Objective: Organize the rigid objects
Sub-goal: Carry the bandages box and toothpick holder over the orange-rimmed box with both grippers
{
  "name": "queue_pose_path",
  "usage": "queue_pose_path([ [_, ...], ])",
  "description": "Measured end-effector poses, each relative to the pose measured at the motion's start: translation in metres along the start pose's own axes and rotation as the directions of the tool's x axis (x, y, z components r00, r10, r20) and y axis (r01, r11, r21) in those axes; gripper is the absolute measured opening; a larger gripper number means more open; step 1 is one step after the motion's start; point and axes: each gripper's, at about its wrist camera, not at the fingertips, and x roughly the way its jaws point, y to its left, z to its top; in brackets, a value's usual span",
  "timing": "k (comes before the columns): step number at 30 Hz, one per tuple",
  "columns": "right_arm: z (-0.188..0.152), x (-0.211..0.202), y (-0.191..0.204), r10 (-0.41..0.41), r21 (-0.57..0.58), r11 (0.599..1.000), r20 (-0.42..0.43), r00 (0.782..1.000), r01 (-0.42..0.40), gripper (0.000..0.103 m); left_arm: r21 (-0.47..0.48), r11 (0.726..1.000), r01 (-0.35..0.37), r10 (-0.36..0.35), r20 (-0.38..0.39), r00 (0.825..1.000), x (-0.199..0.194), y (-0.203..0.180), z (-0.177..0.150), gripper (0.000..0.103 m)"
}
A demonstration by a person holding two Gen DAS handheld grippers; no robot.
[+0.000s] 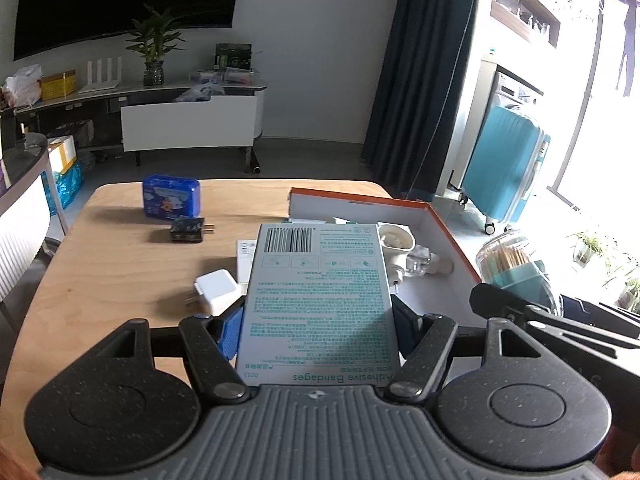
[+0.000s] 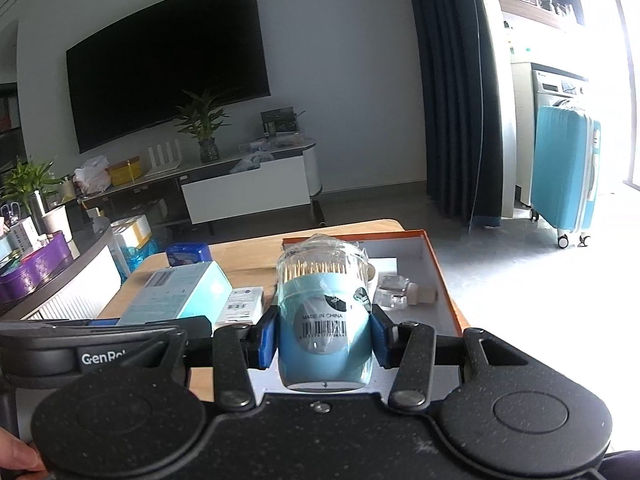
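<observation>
My left gripper (image 1: 318, 330) is shut on a flat adhesive-bandage box (image 1: 320, 300), printed side up, held above the table near the orange-rimmed white tray (image 1: 436, 216). My right gripper (image 2: 324, 338) is shut on a blue toothpick jar (image 2: 326, 320) with a clear lid, held over the tray's near end (image 2: 430, 256). The jar also shows at the right of the left wrist view as the toothpick jar (image 1: 516, 264). The bandage box (image 2: 180, 294) appears at the left in the right wrist view. Inside the tray lie a white holder (image 1: 396, 240) and a small clear bottle (image 2: 396, 294).
On the wooden table (image 1: 120, 264) sit a blue tin (image 1: 171, 197), a dark plug adapter (image 1: 188, 230), a white charger (image 1: 216, 292) and a small white box (image 2: 240, 304). A glass side table (image 2: 48, 264) stands left. A teal suitcase (image 2: 566, 172) stands on the floor at the right.
</observation>
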Motion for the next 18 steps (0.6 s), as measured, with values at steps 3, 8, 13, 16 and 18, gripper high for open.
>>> queue_pose_path([
  [3, 0.000, 0.001, -0.003, -0.013, 0.002, 1.000, 0.002, 1.000, 0.013, 0.056, 0.008, 1.000, 0.010, -0.010, -0.003, 1.000, 0.002, -0.005, 0.001, 0.071],
  [8, 0.003, 0.005, -0.008, -0.034, 0.003, 0.999, 0.000, 0.999, 0.034, 0.056, 0.013, 1.000, 0.018, -0.018, -0.011, 1.000, 0.009, -0.013, 0.002, 0.071],
  [13, 0.004, 0.009, -0.016, -0.054, 0.009, 0.998, -0.004, 0.999, 0.054, 0.056, 0.016, 0.999, 0.029, -0.028, -0.025, 0.999, 0.016, -0.019, 0.002, 0.071],
  [16, 0.004, 0.012, -0.020, -0.064, 0.010, 0.998, -0.009, 0.998, 0.064, 0.056, 0.017, 0.999, 0.035, -0.034, -0.034, 0.999, 0.021, -0.022, 0.002, 0.071],
  [18, 0.003, 0.014, -0.023, -0.069, 0.012, 0.998, -0.012, 0.998, 0.069, 0.056, 0.020, 0.999, 0.039, -0.038, -0.040, 0.998, 0.024, -0.024, 0.001, 0.071],
])
